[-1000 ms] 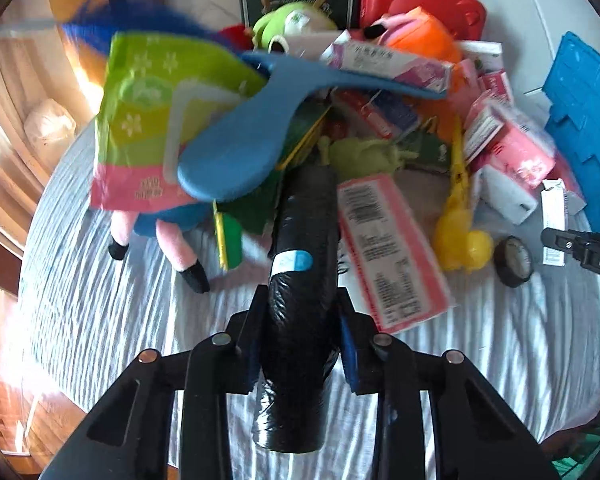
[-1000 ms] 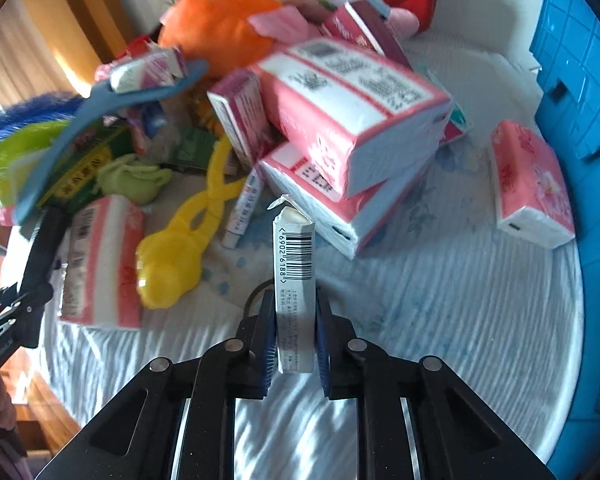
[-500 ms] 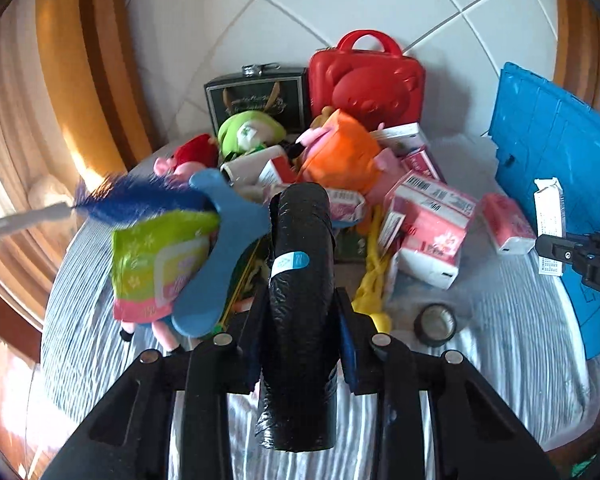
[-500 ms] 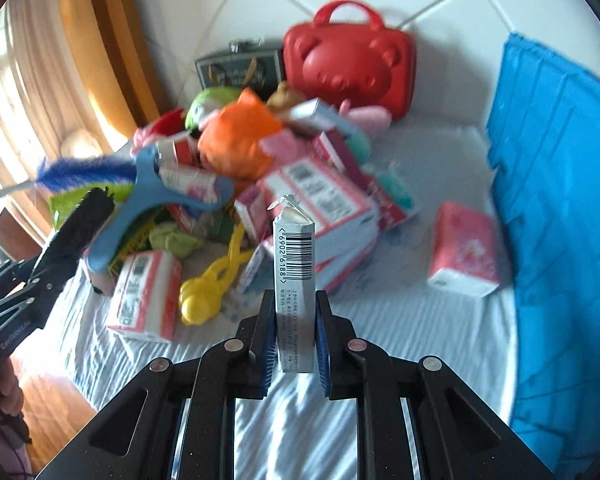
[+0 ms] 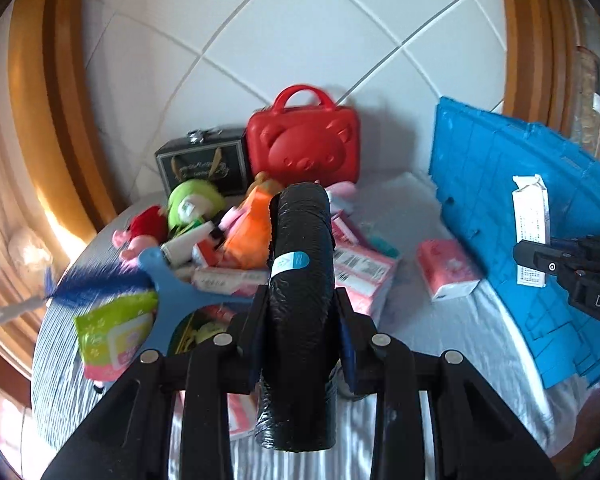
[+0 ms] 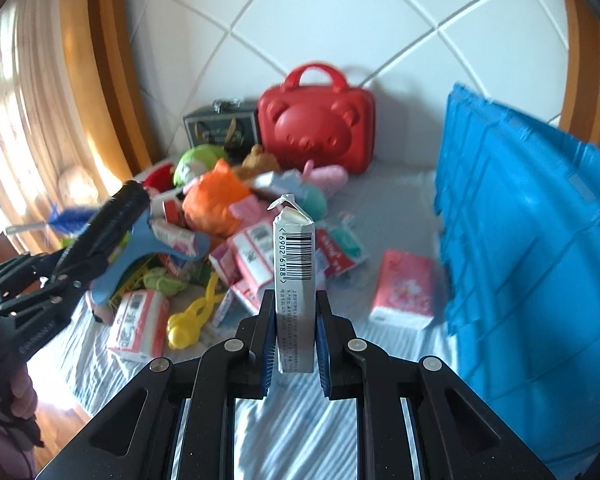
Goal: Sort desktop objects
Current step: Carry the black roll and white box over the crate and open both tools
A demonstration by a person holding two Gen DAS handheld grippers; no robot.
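Observation:
My left gripper (image 5: 300,320) is shut on a black roll of plastic bags (image 5: 300,264) with a blue and white sticker, held high above the table. My right gripper (image 6: 294,320) is shut on a slim white carton with a barcode (image 6: 294,264), also lifted. Each shows in the other's view: the carton (image 5: 530,216) at the right, the black roll (image 6: 108,220) at the left. Below lies a pile of toys and packets: an orange plush (image 6: 212,200), pink tissue packs (image 6: 252,256), a blue paddle (image 5: 172,292), a yellow toy (image 6: 188,320).
A blue crate (image 6: 532,248) stands at the right on the white cloth. A red bear case (image 6: 316,128) and a dark box (image 6: 220,132) stand against the tiled wall. A single pink tissue pack (image 6: 404,292) lies near the crate. Wooden frame at left.
Both grippers have risen and pulled back from the pile with their objects, so the wall, the red case and the crate have come into view.

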